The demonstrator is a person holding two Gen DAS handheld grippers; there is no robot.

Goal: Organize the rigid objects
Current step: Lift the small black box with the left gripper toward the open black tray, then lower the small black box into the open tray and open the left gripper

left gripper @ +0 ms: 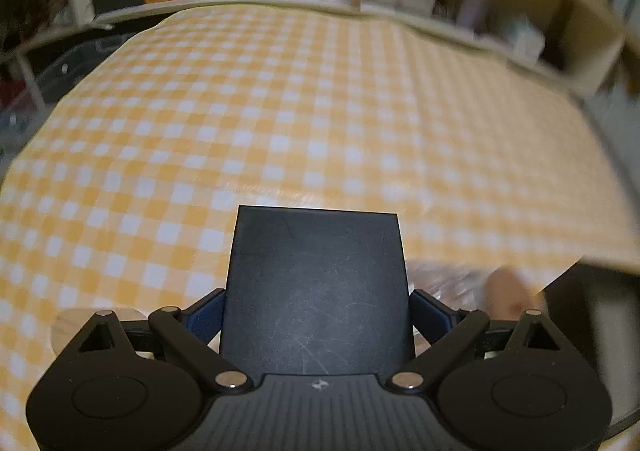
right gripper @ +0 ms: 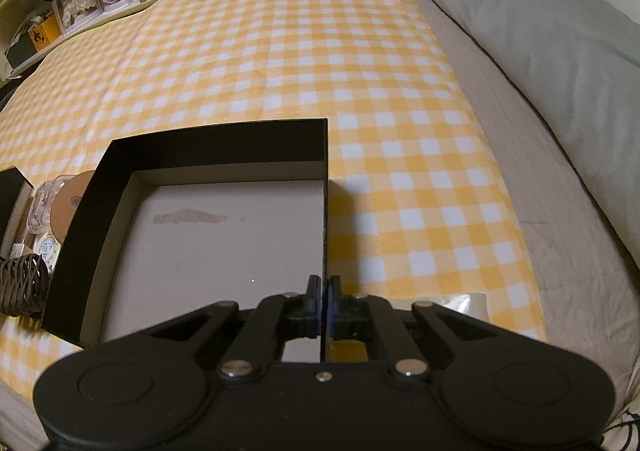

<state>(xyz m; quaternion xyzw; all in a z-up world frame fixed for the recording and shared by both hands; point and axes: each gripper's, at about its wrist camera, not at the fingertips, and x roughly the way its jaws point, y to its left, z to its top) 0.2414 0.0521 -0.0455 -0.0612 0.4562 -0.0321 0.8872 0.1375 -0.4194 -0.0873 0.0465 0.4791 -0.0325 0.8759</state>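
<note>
**Two black boxes, two firm grips**

Pinned at its right wall by the shut right gripper (right gripper: pixel 324 303): large open black cardboard tray with bare grey floor (right gripper: pixel 224 247), empty, resting on yellow checked cloth (right gripper: pixel 320 51). Probably light, stiff, thin-walled; best pinched at the rim. Clamped across its sides in the wide-spread left gripper (left gripper: pixel 316 315): smaller matte black box (left gripper: pixel 316 283), above the cloth, likely slippery, scuffed.
</note>
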